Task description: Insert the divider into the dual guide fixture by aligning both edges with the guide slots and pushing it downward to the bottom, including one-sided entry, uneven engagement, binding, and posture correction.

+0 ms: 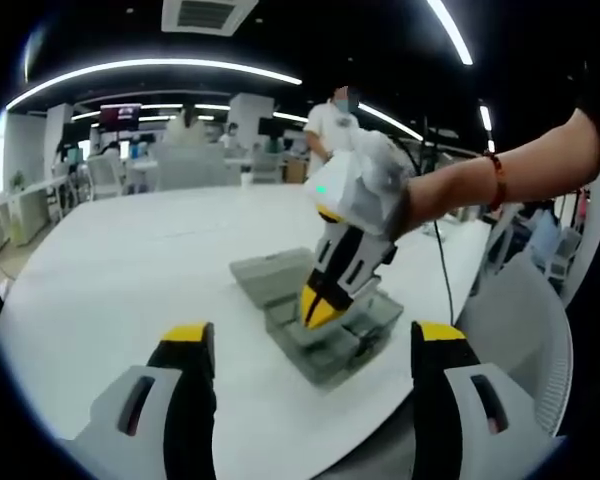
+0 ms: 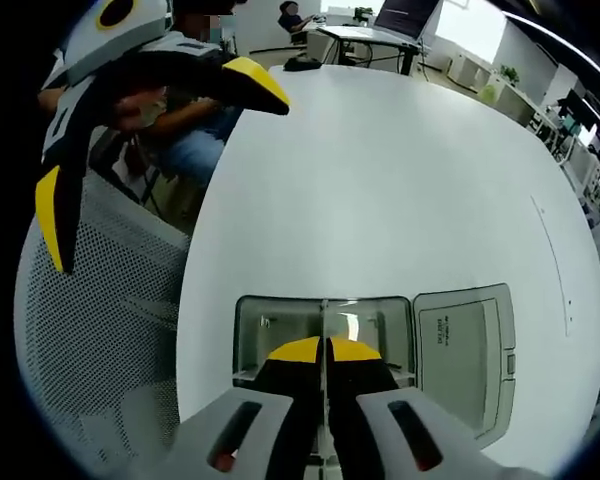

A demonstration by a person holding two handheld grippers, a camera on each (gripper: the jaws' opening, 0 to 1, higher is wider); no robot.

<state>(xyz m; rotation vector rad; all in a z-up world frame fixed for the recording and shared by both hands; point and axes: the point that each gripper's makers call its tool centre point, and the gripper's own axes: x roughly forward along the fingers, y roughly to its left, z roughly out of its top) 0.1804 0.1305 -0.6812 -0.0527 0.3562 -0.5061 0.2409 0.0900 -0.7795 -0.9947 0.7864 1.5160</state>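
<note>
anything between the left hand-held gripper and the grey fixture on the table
Only bare white table. In the left gripper view, the open left hand-held gripper sits short of the grey plastic guide fixture, where the right hand-held gripper presses.

a mesh chair (image 2: 100, 300) is standing beside the white table (image 2: 400, 170). a person in a white shirt (image 1: 330, 125) is standing beyond the table, and ceiling lights (image 1: 160, 68) are glowing overhead.

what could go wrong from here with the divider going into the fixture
1. The right gripper is shut on the thin divider above the grey fixture; if it is tilted, one edge could enter first and bind.
2. The left gripper hangs open, away from the fixture, so a downward push may slide the fixture on the smooth white table.
</note>
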